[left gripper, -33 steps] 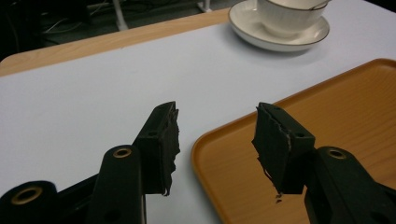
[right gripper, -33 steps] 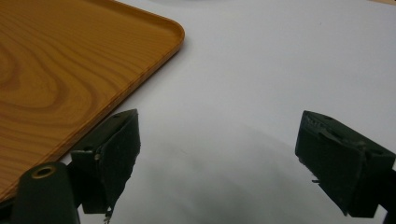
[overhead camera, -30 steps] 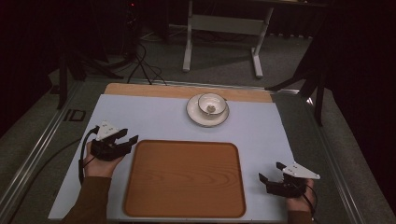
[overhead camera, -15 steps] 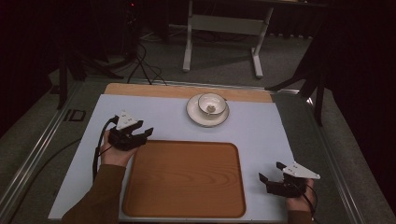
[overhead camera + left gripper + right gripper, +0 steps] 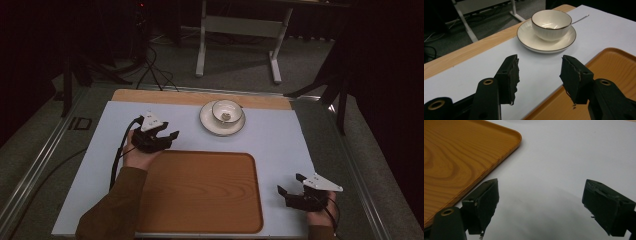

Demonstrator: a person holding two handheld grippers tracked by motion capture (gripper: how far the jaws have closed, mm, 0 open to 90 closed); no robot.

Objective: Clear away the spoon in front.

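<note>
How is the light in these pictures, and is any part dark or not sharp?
High view: the table is lit, the room behind is nearly black. Left gripper view: the bowl shows a small glare inside. Right gripper view: a soft shadow lies on the white sheet between the jaws, and the near jaws look slightly soft.

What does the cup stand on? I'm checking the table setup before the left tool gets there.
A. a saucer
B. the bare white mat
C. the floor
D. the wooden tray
A: the cup sits in the middle of a white saucer on the white mat, beyond the far edge of the wooden tray, whose surface is bare.
</note>
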